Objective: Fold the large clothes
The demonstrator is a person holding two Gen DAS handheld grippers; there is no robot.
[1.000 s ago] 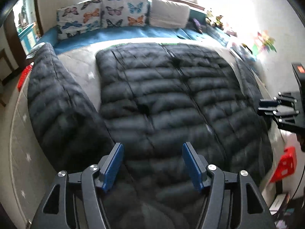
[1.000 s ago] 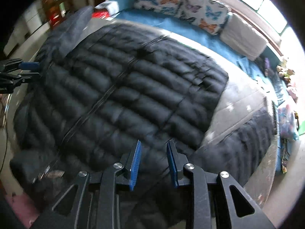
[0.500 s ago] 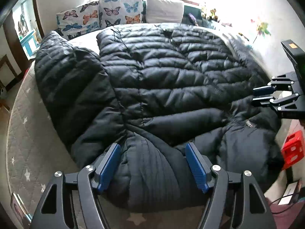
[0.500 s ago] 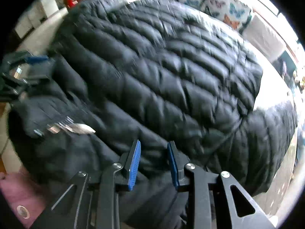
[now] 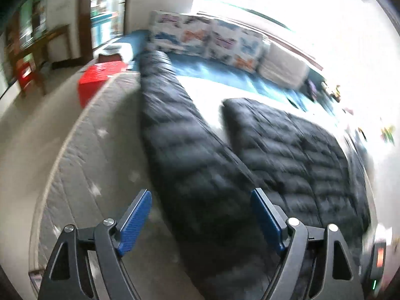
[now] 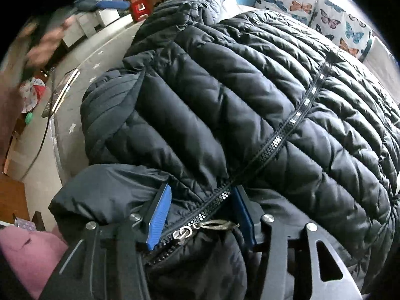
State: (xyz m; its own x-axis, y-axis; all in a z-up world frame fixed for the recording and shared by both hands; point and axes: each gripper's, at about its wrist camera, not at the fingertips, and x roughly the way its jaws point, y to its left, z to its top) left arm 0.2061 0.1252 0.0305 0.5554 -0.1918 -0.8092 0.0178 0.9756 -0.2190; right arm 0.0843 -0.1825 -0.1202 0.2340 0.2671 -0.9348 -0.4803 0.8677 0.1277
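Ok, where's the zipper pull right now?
In the right wrist view the zipper pull lies low in the middle, between the right gripper's blue fingers, on the black puffer jacket.

A home bedroom: mattress, butterfly pillows, bright window.

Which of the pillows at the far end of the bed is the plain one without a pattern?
The plain white pillow, rightmost in the left wrist view. The butterfly pillows to its left are covered in colourful butterflies; it has no print.
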